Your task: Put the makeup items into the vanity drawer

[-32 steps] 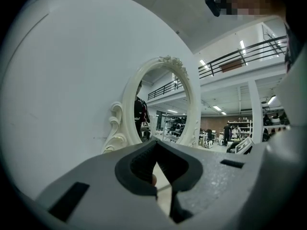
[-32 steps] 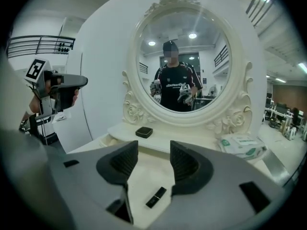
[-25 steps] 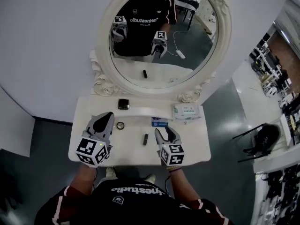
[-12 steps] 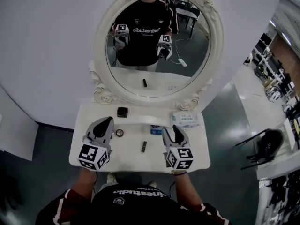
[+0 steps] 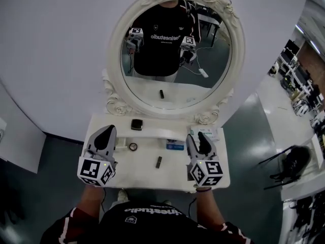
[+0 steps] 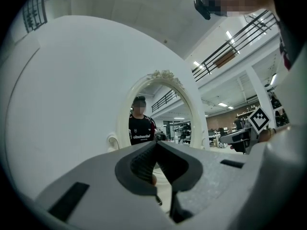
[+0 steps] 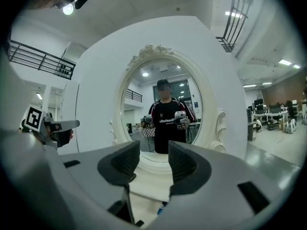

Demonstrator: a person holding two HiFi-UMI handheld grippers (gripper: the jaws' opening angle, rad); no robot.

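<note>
On the white vanity top lie a black lipstick tube, a small round compact, a blue item and, on the raised back ledge, a square black compact. My left gripper hovers over the table's left end, shut with nothing in it; its tips meet in the left gripper view. My right gripper hangs over the right end, open and empty, its jaws having just been closing a little. No drawer shows in any view.
An oval mirror in an ornate white frame stands behind the vanity against a white wall. A white wipes pack lies at the back right, partly behind my right gripper. Grey floor surrounds the table; a black chair stands far right.
Both grippers have lifted away from the tabletop, the right one more, and it has drifted right, away from the lipstick tube. The items on the table have not moved.
</note>
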